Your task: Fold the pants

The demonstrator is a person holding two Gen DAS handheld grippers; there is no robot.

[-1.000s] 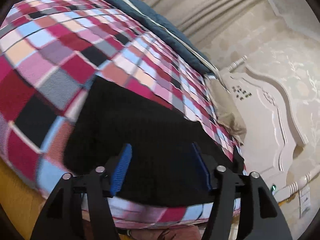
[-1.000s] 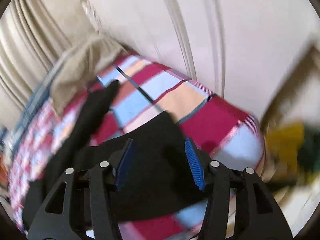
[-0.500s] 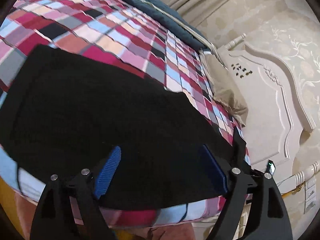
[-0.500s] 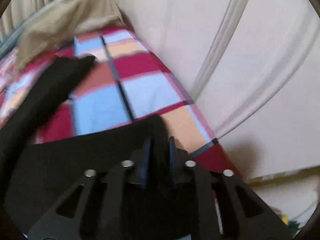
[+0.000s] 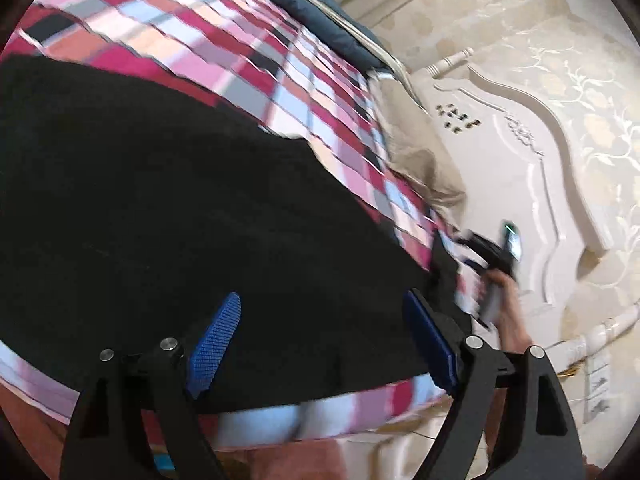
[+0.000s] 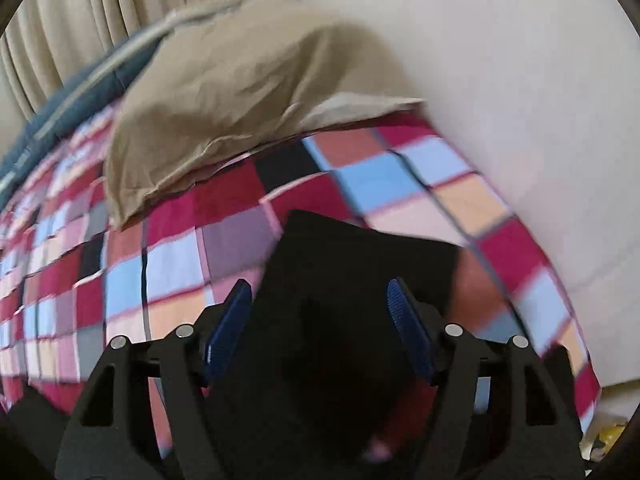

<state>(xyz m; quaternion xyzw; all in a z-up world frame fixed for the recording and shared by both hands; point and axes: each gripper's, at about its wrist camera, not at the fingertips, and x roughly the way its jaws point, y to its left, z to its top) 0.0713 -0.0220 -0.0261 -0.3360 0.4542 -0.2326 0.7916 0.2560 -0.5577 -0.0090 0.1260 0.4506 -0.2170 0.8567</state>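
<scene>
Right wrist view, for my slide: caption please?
Open right tool over black pants on checkered bedspread, tan pillow behind.

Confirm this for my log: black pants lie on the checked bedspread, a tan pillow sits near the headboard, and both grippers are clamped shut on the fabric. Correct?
Not quite. Both grippers are open: the left gripper in the left wrist view and the right gripper in the right wrist view. The black pants, checked bedspread and tan pillow stand as stated.

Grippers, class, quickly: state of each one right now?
Left gripper: open, holding nothing, over the black pants.
Right gripper: open, holding nothing, over a pants end.
</scene>
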